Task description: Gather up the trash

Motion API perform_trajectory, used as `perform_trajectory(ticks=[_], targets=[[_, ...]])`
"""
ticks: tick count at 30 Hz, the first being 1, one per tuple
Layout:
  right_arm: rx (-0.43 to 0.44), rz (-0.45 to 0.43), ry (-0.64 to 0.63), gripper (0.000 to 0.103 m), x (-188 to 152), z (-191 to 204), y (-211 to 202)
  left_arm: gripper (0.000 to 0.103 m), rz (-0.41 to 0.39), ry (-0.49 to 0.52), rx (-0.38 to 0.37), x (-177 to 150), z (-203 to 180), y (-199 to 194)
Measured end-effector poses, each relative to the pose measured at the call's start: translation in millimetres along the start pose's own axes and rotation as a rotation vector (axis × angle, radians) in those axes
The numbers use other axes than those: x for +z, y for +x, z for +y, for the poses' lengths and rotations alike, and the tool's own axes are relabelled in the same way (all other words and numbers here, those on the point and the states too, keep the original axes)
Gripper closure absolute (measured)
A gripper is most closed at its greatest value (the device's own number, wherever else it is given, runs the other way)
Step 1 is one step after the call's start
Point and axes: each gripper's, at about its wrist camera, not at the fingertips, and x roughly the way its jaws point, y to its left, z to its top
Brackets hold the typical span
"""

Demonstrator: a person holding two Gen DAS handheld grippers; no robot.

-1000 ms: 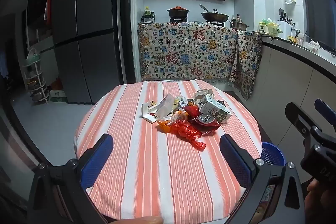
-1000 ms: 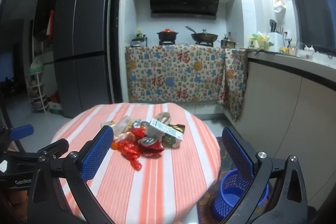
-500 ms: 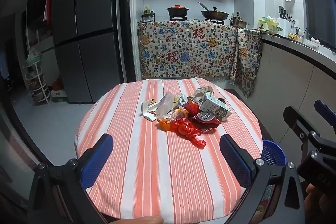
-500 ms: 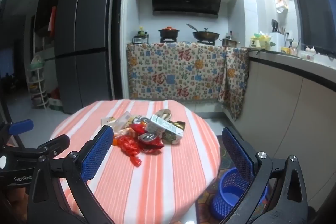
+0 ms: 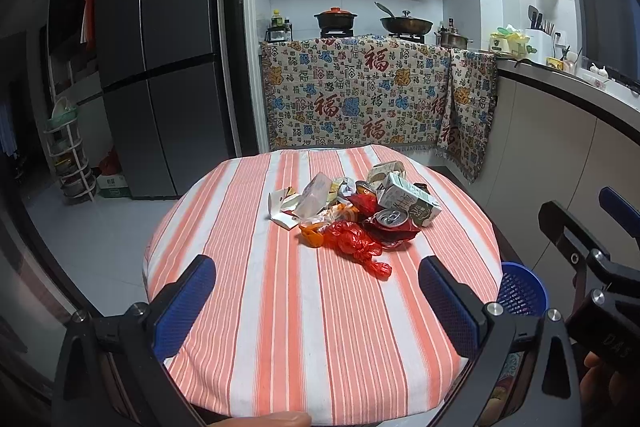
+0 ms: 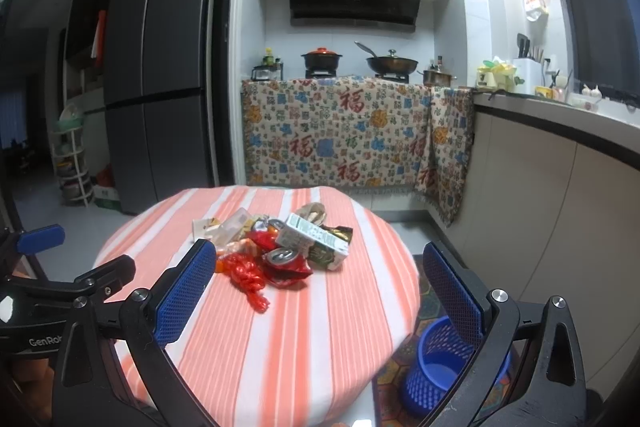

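Trash pile (image 5: pixel 352 215) on the round table (image 5: pixel 280 307), basket (image 6: pixel 444 367) on the floor right of it, fridge (image 5: pixel 160 67) behind left

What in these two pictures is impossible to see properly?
- Blue bin: right view, the jaws cover one side; left view, the table hides most of it.
- Trash pile: lower pieces buried under carton and can.
- Carton print: too small to read.

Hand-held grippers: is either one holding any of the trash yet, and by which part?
Nothing is held. The left hand-held gripper and right hand-held gripper are both open and empty, short of the trash pile on the striped table.
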Motion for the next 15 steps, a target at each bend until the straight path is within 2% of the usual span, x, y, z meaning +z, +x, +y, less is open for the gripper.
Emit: perform_trajectory(ticks=[15], targets=[[0.000,0.002,-0.002,0.000,0.5,1.3,-0.7,0.000,0.002,0.001,0.001,-0.4,-1.0,0.3]])
